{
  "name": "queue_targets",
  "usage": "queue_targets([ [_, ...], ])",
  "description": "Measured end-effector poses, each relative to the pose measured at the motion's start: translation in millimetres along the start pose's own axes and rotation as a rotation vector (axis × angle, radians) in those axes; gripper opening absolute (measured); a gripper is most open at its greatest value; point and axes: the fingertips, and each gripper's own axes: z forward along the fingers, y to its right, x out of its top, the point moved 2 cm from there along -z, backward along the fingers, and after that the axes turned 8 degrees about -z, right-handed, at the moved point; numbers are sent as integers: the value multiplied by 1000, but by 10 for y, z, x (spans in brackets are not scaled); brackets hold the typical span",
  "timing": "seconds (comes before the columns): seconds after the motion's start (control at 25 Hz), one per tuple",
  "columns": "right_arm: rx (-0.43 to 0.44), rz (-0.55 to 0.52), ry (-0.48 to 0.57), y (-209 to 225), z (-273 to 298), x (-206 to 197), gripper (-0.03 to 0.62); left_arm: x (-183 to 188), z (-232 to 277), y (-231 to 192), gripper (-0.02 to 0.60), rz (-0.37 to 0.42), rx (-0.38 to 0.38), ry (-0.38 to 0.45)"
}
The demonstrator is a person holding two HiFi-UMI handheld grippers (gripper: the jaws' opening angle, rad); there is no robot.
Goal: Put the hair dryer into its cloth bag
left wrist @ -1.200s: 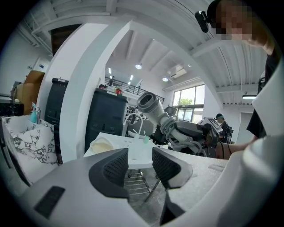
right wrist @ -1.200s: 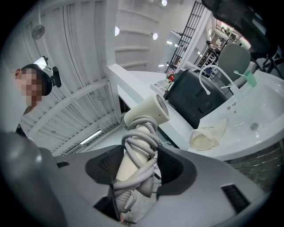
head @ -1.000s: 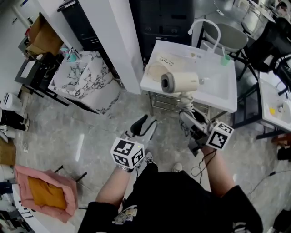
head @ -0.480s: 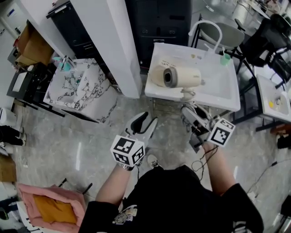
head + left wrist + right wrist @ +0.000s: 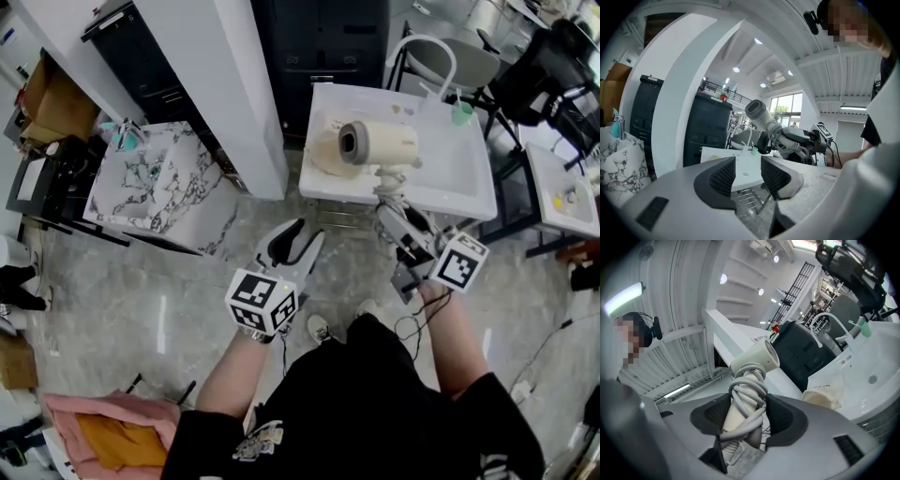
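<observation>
**A:** Why is the hair dryer (image 5: 377,142) gripped by its handle?

**B:** The handle, with the cord wound round it, is pinched between the fingers (image 5: 783,417) of the right gripper (image 5: 397,217). The barrel is thereby left free, presumably so that it can be led into the bag first. The dryer is held raised above the white tabletop (image 5: 455,178).

**A:** And the cloth bag (image 5: 322,155)?

**B:** It is seen lying flat on the tabletop, just beside the dryer.

**A:** The left gripper (image 5: 298,246)?

**B:** Its fingers (image 5: 723,177) are spread, with nothing between them. It is held short of the tabletop's edge, probably reserved for opening the bag's mouth.
</observation>
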Motion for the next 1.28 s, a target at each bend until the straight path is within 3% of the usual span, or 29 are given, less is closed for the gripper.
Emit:
queue_targets([
  [0.32, -24, 1, 6, 298, 42, 81, 235, 20, 276, -136, 157, -2, -3, -17],
  [0.92, -36, 23, -16, 1335, 479, 472, 235, 233, 1329, -638, 158, -12, 6, -84],
  [1.28, -9, 23, -24, 1724, 660, 609, 235, 284, 1748, -852, 158, 1, 26, -92],
])
